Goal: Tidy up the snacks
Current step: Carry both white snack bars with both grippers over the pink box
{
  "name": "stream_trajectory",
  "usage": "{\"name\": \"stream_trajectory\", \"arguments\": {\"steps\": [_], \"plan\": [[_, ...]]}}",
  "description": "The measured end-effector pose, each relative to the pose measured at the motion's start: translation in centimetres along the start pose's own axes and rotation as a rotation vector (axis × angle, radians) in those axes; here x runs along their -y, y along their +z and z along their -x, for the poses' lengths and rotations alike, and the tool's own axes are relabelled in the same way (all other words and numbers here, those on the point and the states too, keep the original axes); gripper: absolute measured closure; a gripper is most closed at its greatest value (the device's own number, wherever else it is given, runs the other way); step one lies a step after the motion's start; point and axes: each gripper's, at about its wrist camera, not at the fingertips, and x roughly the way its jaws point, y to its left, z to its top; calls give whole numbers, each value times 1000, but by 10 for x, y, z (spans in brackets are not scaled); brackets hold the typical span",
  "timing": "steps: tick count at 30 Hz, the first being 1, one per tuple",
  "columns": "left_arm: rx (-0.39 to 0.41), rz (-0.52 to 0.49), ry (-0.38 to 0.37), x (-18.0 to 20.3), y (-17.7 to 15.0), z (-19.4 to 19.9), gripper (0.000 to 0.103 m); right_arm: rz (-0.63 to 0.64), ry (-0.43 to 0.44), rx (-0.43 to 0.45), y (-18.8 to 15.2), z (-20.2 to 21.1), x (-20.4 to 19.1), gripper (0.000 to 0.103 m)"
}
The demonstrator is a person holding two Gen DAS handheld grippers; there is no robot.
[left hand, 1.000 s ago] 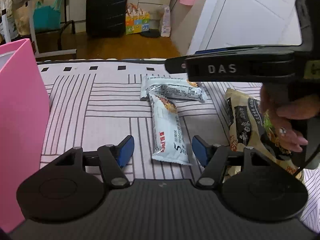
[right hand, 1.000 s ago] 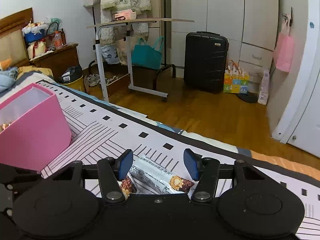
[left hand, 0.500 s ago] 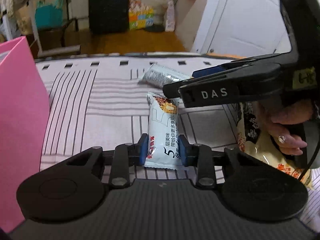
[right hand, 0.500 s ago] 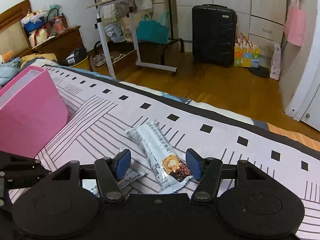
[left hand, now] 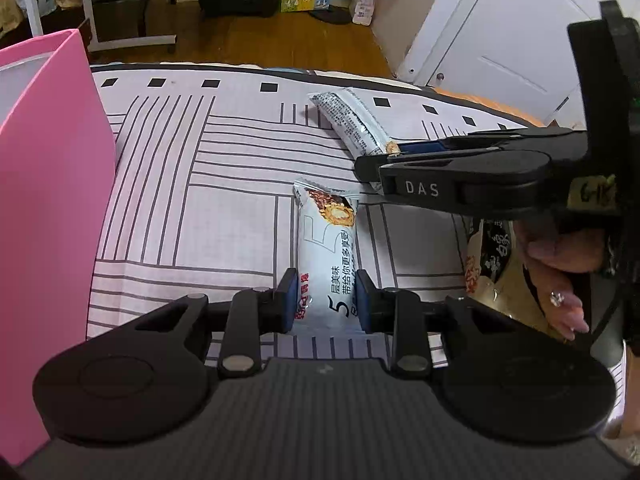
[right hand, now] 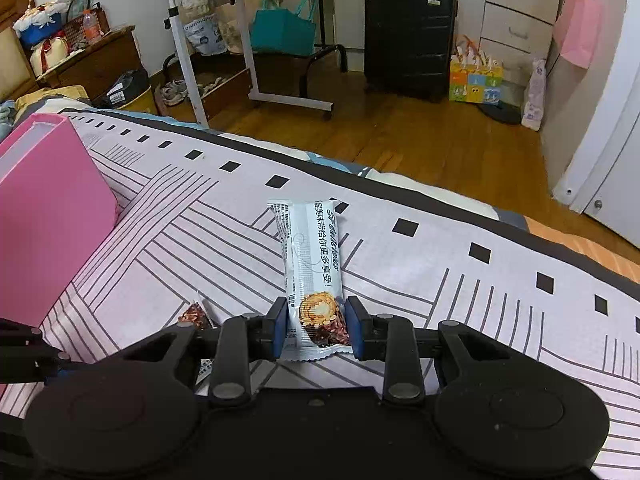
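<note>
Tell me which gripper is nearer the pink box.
Left. The left gripper, shut on one snack bar, sits right beside the pink box; the right gripper, shut on another bar, is farther away.

- Soft, even indoor light is filling both views, casting only faint shadows.
- Fisheye curvature is bending the bedspread's [right hand: 440, 264] lines and darkening the corners.
- Everything is staying sharp, with no glare showing.
</note>
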Motion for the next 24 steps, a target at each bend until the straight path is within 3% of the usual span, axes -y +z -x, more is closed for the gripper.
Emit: {"name": "stream_trajectory", "arguments": {"steps": [10, 18, 24], "plan": [[-23, -12, -13, 2, -3, 10, 75, -46, -58, 2, -1, 29, -20, 69], [-27, -4, -8, 7, -18, 39, 75, -104, -108, -24, -19, 61, -30, 69], [-53, -13, -28, 8, -30, 65, 75, -141, -105, 10, -35, 100, -45, 69]]}}
